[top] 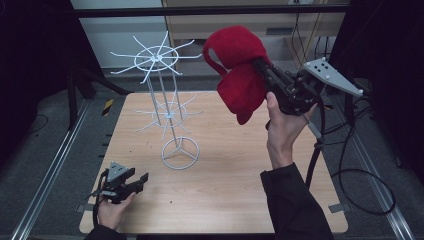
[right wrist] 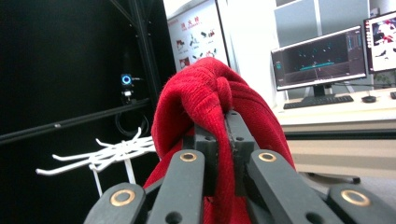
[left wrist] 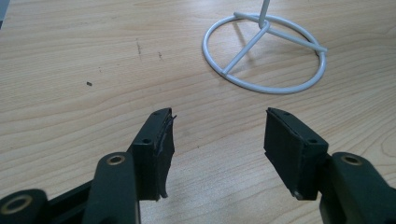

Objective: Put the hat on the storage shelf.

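A red knitted hat (top: pixel 239 70) hangs in the air over the table's far right, pinched by my right gripper (top: pixel 264 67), which is shut on a fold of it. In the right gripper view the red hat (right wrist: pixel 205 100) drapes over both closed jaws. A white wire rack (top: pixel 162 90) with spoke arms at two levels stands on a ring base (top: pixel 180 153) left of the hat. My left gripper (top: pixel 142 181) rests low at the table's near left, open, with nothing between its fingers. Its view shows the open left gripper (left wrist: pixel 218 135) facing the ring base (left wrist: pixel 264 51).
The wooden table (top: pixel 225 175) has bare surface between the rack and the front edge. A dark frame post stands at the far left. Cables trail off the table's right side. Monitors and a desk (right wrist: pixel 336 100) lie beyond the hat in the right gripper view.
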### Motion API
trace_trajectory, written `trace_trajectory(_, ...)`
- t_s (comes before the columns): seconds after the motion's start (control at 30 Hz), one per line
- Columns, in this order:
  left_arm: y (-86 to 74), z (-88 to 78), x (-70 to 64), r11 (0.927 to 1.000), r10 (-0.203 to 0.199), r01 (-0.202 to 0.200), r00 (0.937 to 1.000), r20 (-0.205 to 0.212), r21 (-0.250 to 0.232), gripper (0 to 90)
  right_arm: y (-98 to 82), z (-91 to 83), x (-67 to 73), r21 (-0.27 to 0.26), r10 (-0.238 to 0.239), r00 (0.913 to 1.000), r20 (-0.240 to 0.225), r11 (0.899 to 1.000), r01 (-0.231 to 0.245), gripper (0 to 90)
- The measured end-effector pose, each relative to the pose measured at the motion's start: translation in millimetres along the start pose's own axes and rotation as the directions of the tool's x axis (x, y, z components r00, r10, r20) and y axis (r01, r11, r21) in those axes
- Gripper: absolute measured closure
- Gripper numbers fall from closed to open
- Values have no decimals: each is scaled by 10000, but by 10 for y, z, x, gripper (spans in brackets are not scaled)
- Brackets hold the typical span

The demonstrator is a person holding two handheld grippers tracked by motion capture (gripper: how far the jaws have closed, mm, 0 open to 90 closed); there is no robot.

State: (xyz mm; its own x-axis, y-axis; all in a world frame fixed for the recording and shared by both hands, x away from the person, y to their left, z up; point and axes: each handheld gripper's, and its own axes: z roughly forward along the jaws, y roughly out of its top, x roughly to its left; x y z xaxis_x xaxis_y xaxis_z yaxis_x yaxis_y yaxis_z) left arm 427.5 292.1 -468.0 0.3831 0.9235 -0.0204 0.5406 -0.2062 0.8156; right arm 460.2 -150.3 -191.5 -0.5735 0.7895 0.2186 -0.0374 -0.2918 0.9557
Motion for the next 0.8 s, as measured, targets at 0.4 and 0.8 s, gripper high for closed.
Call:
trace_trajectory(0.4,1,-6,-4,10000,67,-67,10000,-3,-7,421,103,216,158,-62,112,9990,-441,9999,-115,869)
trace_trajectory(0.8,1,-5,-1,10000,61,-61,10000,-4,-22,421,-137,436,78,644,471,9987,-183,9969,-459,867)
